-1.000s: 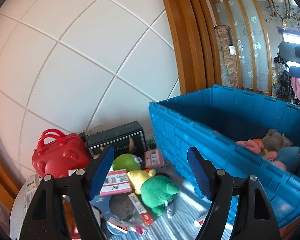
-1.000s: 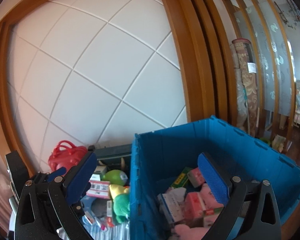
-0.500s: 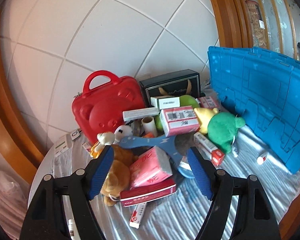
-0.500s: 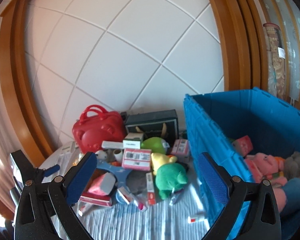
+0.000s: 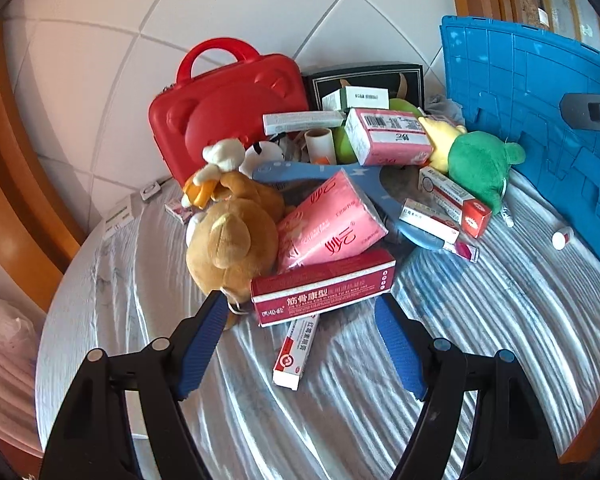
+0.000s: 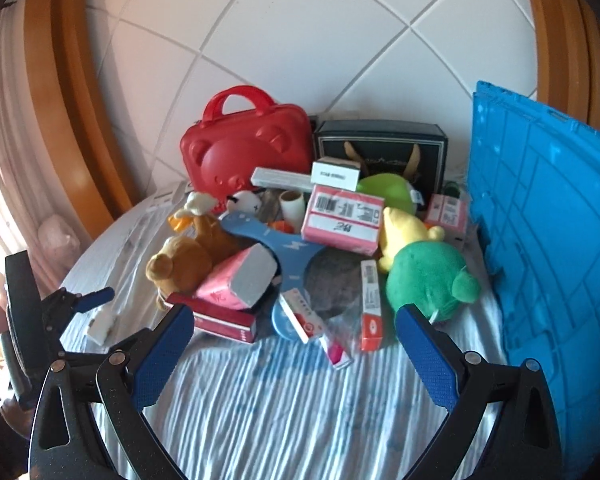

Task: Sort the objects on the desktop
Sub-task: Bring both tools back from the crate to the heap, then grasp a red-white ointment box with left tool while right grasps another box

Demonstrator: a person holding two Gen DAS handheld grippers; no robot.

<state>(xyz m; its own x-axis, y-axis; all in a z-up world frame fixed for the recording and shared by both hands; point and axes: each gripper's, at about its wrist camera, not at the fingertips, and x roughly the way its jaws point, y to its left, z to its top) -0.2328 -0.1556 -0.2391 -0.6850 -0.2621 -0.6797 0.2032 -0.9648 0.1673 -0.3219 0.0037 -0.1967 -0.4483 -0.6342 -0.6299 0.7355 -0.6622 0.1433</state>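
A pile of objects lies on the striped cloth: a brown teddy bear (image 5: 232, 240), a pink tissue pack (image 5: 328, 224), a dark red box (image 5: 320, 288), a pink barcode box (image 5: 388, 136) and a green plush (image 5: 480, 164). My left gripper (image 5: 300, 308) is open, its tips just short of the dark red box, with a small red-and-white tube box (image 5: 296, 354) lying on the cloth between its fingers. My right gripper (image 6: 294, 316) is open and holds nothing. It hangs in front of the pile, between the dark red box (image 6: 224, 322) and the green plush (image 6: 428, 280).
A blue crate (image 6: 548, 240) stands along the right side. A red bear-faced case (image 6: 244, 148) and a black box (image 6: 380, 148) lean against the tiled wall behind the pile. The table's round edge (image 5: 60, 320) curves off at the left. The left gripper's body (image 6: 60, 308) shows at the far left.
Both grippers have come down and swung left, from the wall and the crate's inside toward the pile. The pile now sits close ahead, the crate at the right edge. Both stayed open.
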